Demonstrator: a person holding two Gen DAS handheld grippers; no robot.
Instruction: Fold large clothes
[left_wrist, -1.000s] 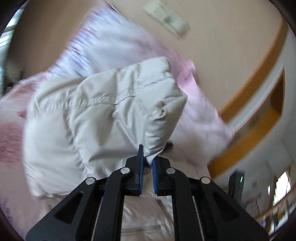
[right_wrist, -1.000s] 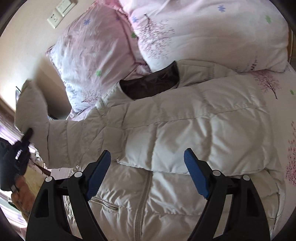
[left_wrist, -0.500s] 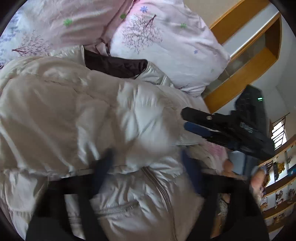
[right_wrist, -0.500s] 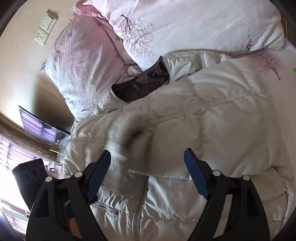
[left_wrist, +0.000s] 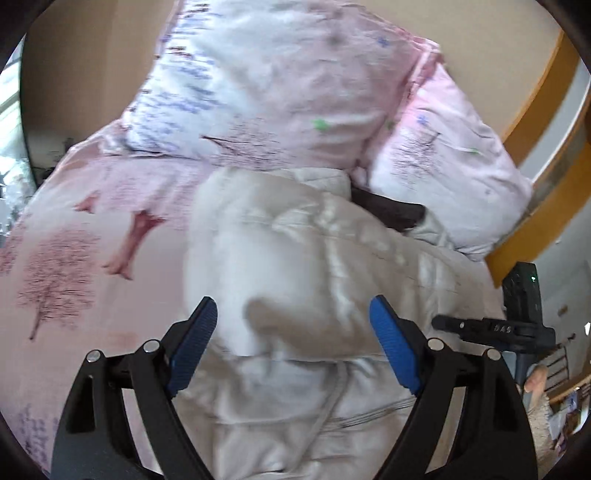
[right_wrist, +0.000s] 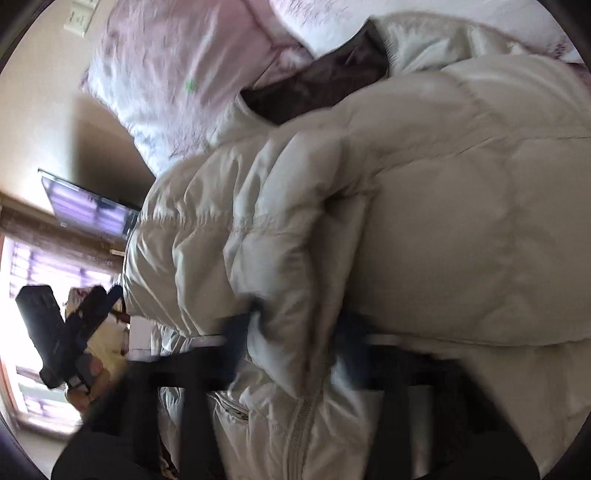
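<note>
A cream puffer jacket (left_wrist: 295, 266) with a dark brown lining (left_wrist: 388, 212) lies front-up on a pink bed, both sleeves folded across its chest. My left gripper (left_wrist: 291, 332) is open and empty just above the folded sleeve. My right gripper (right_wrist: 295, 343) is motion-blurred, its jaws on either side of the folded sleeve cuff (right_wrist: 280, 295); I cannot tell whether it grips. The jacket (right_wrist: 443, 221) fills the right wrist view. The right gripper also shows in the left wrist view (left_wrist: 491, 326), and the left gripper shows in the right wrist view (right_wrist: 74, 321).
Two pink flowered pillows (left_wrist: 280, 92) (left_wrist: 454, 177) lie behind the collar. The pink bedspread (left_wrist: 92, 251) lies to the jacket's left. A wooden headboard (left_wrist: 535, 192) runs along the right. A laptop screen (right_wrist: 88, 210) stands beside the bed under a wall socket (right_wrist: 79, 16).
My left gripper carried the sleeve over the chest, let it go and opened wide. My right gripper moved down close to the folded sleeve, its jaws narrower now.
</note>
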